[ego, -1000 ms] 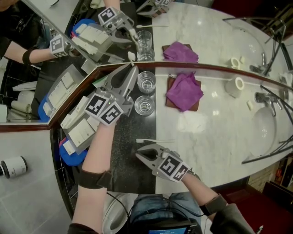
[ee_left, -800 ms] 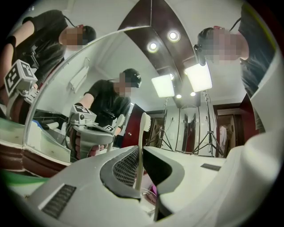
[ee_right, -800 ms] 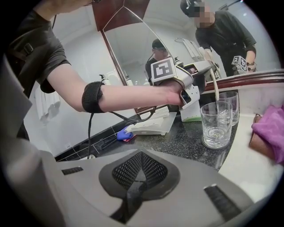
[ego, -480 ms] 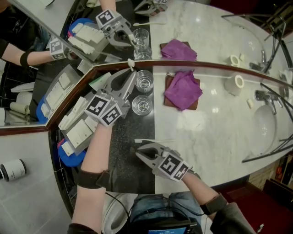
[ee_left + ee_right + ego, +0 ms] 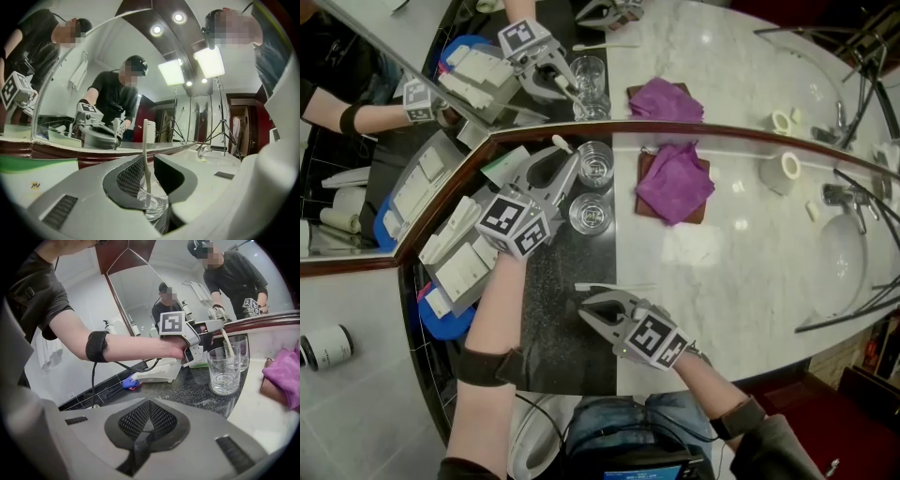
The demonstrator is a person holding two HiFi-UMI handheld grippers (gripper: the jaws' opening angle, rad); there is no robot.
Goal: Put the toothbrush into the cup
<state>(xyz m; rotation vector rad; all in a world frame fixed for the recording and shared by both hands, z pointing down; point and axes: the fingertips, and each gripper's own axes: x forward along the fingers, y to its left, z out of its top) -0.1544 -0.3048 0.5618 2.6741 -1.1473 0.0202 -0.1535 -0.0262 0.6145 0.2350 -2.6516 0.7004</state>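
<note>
Toothbrush (image 5: 146,140) stands handle-down in cup (image 5: 157,211). Left gripper (image 5: 150,164) jaws just now opening, straddling handle, not pressing. Right gripper (image 5: 149,420) pinched together, empty, well apart from cup. Risk: withdrawing jaw snags handle, tips cup.

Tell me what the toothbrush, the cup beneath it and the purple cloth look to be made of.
The toothbrush looks like smooth off-white plastic: a thin stiff handle with white bristles at the top. The cup is probably clear glass, see-through with a thick bright base, though clear plastic cannot be ruled out. The purple cloth looks like soft matte fabric, crumpled into folds.
</note>
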